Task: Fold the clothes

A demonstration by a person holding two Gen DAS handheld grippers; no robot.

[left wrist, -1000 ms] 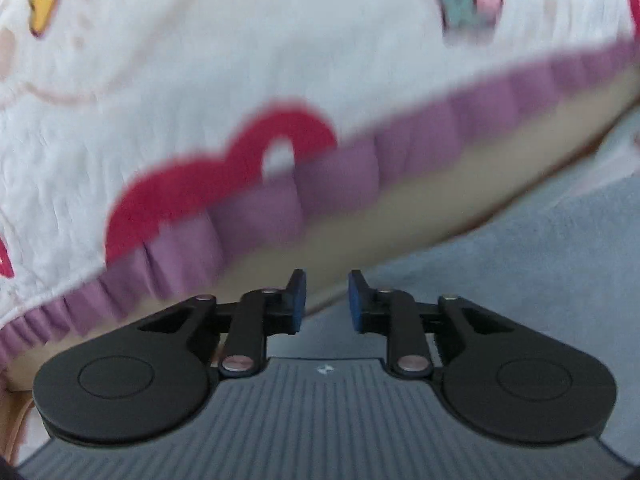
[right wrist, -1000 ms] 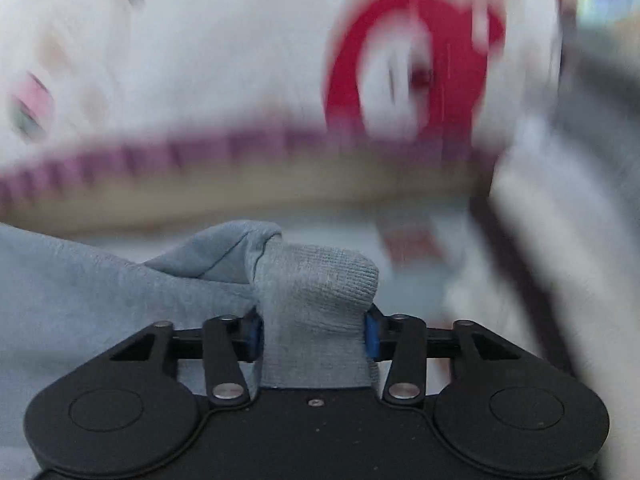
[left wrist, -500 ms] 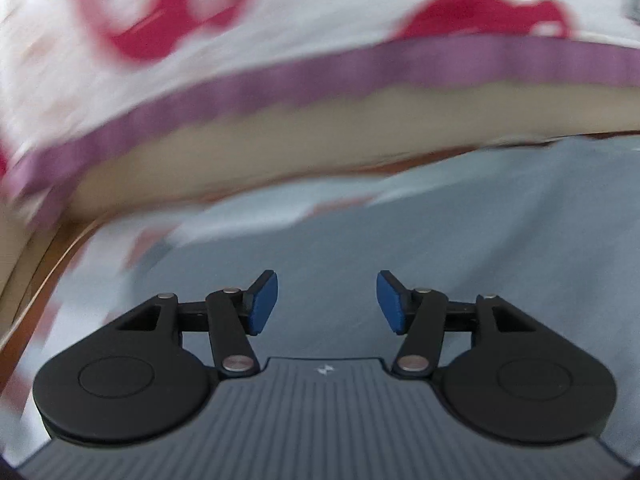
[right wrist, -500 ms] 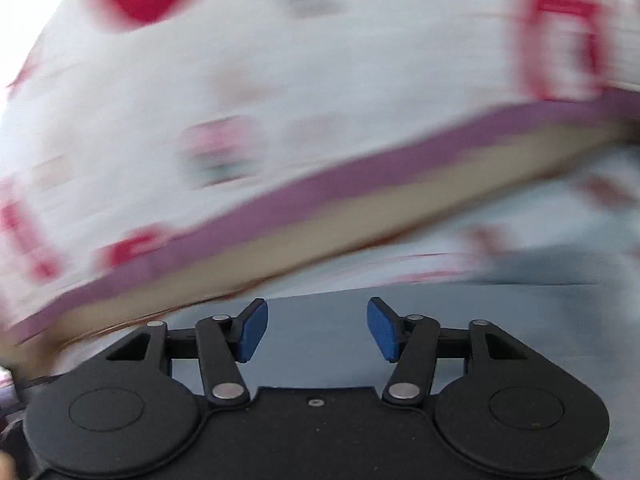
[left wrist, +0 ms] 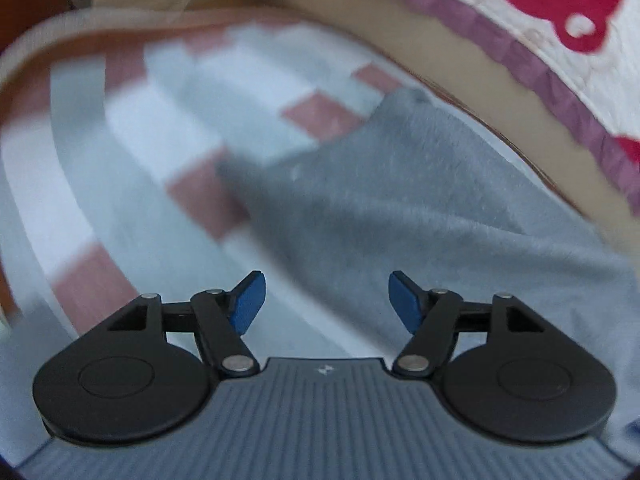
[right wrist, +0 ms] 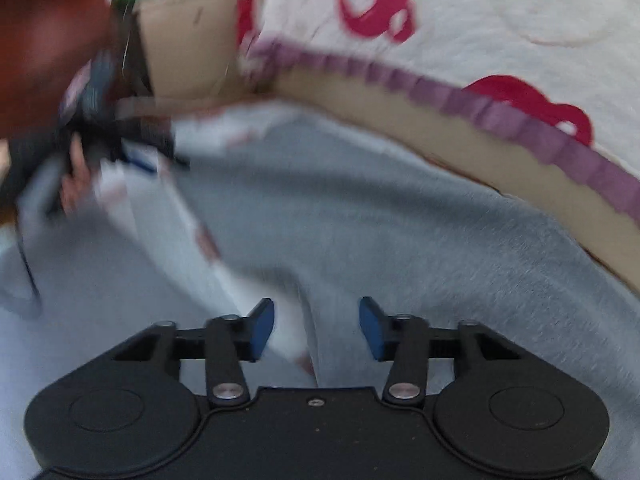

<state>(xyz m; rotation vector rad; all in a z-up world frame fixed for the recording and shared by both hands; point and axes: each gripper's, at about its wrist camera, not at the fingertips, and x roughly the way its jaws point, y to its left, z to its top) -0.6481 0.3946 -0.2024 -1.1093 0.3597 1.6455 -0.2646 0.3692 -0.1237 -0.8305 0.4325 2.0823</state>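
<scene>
A grey fleece garment (left wrist: 420, 200) lies flat on a sheet with pale blue, white and pink checks (left wrist: 168, 120). My left gripper (left wrist: 324, 300) is open and empty, low over the garment's left edge. In the right wrist view the same grey garment (right wrist: 400, 232) spreads ahead, with an edge or fold running down between the fingers. My right gripper (right wrist: 316, 326) is open and empty just above it. Both views are blurred by motion.
A white quilt with red shapes and a purple ruffle (left wrist: 520, 60) over a tan mattress side (left wrist: 460, 60) borders the far right. It also shows in the right wrist view (right wrist: 500, 108). A dark blurred object with a hand (right wrist: 80, 148) sits at left there.
My right gripper has let go of the grey cuff it held and opened. My left gripper has opened wider. Both have swung left, bringing the checked sheet and garment edge into view.
</scene>
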